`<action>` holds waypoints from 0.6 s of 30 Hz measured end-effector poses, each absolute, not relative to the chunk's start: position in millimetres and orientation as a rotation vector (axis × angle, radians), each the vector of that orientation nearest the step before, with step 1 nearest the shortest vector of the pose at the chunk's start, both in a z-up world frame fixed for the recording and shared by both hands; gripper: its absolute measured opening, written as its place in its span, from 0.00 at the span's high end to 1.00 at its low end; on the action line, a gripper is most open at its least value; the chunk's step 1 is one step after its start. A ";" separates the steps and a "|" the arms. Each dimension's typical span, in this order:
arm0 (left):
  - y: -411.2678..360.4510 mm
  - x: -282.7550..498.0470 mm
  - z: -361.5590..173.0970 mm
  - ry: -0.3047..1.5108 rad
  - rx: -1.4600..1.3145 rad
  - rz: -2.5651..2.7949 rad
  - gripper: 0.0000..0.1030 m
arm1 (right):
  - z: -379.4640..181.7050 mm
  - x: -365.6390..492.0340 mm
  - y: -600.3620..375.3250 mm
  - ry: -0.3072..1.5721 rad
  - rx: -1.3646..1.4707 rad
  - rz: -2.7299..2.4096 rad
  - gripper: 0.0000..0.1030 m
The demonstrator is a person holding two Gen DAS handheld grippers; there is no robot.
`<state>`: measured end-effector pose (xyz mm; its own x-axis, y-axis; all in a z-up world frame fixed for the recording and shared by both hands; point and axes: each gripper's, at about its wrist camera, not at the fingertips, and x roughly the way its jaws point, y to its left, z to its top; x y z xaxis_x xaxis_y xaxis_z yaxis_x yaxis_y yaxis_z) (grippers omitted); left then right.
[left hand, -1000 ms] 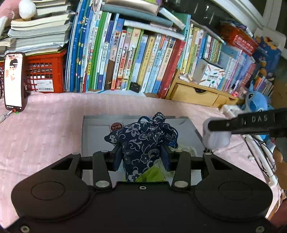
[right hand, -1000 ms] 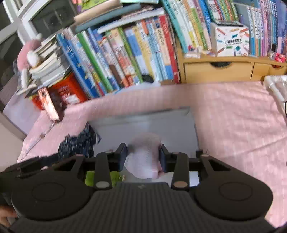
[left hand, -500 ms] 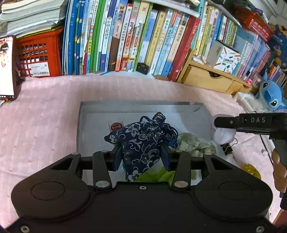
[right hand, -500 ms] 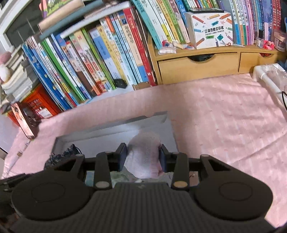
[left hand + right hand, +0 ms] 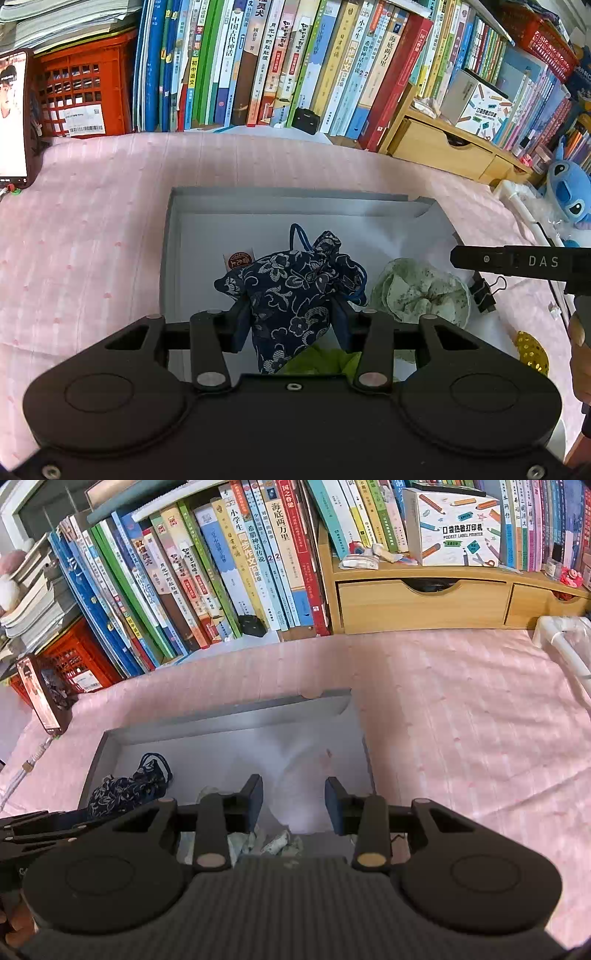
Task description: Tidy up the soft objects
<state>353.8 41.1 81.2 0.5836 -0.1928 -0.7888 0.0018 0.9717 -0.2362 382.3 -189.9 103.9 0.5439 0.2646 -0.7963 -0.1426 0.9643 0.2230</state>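
Navy floral drawstring pouch (image 5: 295, 295) sits pinched between the pads of the left tool (image 5: 291, 317), held over the near-left part of the grey box (image 5: 288, 201), which lies on the pink-clothed counter (image 5: 92, 229). A pale green fabric piece (image 5: 417, 291) lies in the box just right of the pouch, and a lime green scrap (image 5: 317, 363) shows beneath it. The right tool (image 5: 293, 799) is pressed on a soft, pale pinkish-white item (image 5: 295, 794), blurred against the box's white floor; its exact outline is hard to tell. Near the box's right edge lie a black binder clip (image 5: 484, 290) and a gold sequinned thing (image 5: 532, 352). Books (image 5: 258, 62) line the far side, with a blue plush toy (image 5: 569, 192) at far right.
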 end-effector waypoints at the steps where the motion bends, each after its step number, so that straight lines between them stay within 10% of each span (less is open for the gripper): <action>1: 41.2 353.7 81.5 0.944 -0.221 -0.115 0.58 | 103.7 382.1 -189.4 0.966 0.135 0.243 0.57; 18: 37.4 332.3 106.2 0.883 -0.196 -0.137 0.28 | 120.7 366.5 -190.6 0.922 0.111 0.281 0.39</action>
<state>332.3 37.4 106.2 0.6279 -0.1994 -0.7523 0.0383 0.9734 -0.2260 366.5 -190.6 120.7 0.5711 0.2861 -0.7694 -0.1919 0.9579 0.2138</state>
